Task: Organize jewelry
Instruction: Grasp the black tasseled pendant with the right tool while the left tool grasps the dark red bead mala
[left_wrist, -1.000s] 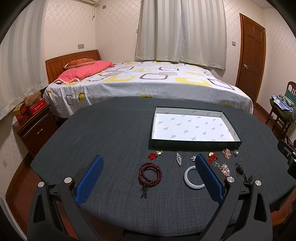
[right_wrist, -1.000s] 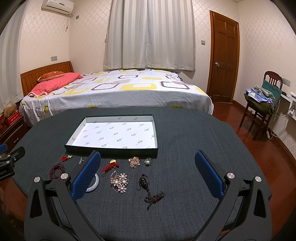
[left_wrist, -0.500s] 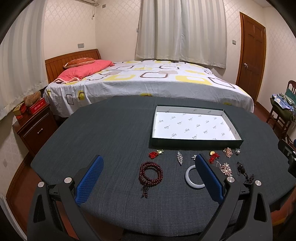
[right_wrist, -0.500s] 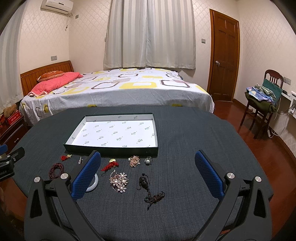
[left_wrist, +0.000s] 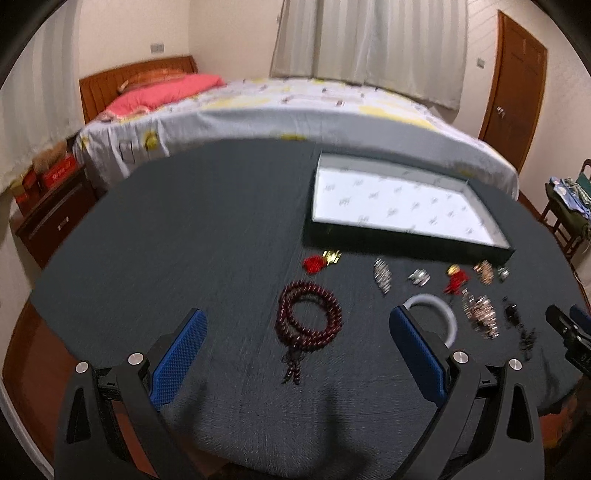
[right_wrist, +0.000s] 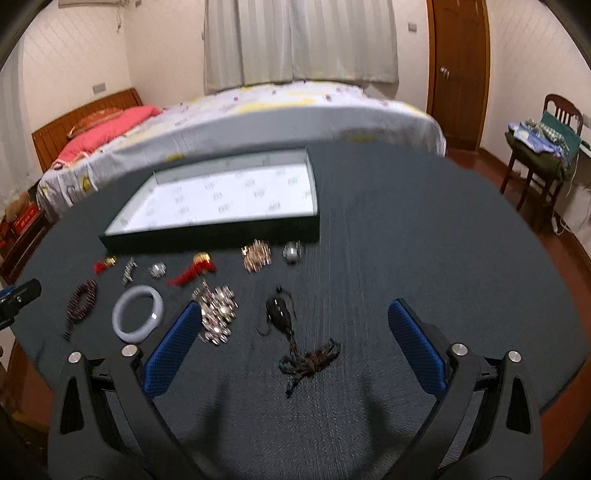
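Both grippers hang wide open, holding nothing, above the dark table (left_wrist: 184, 240). White-lined tray (right_wrist: 207, 236) sits at the back; jewelry lies loose just before it: red bead bracelet (left_wrist: 309, 320), pale bangle (right_wrist: 137, 313), black pendant (right_wrist: 279, 312).

Dark red bead bracelet (left_wrist: 309, 320) and pale bangle (right_wrist: 137, 312) lie on charcoal tablecloth (left_wrist: 184, 240). The tray (right_wrist: 207, 236) is dark green (white printed lining).
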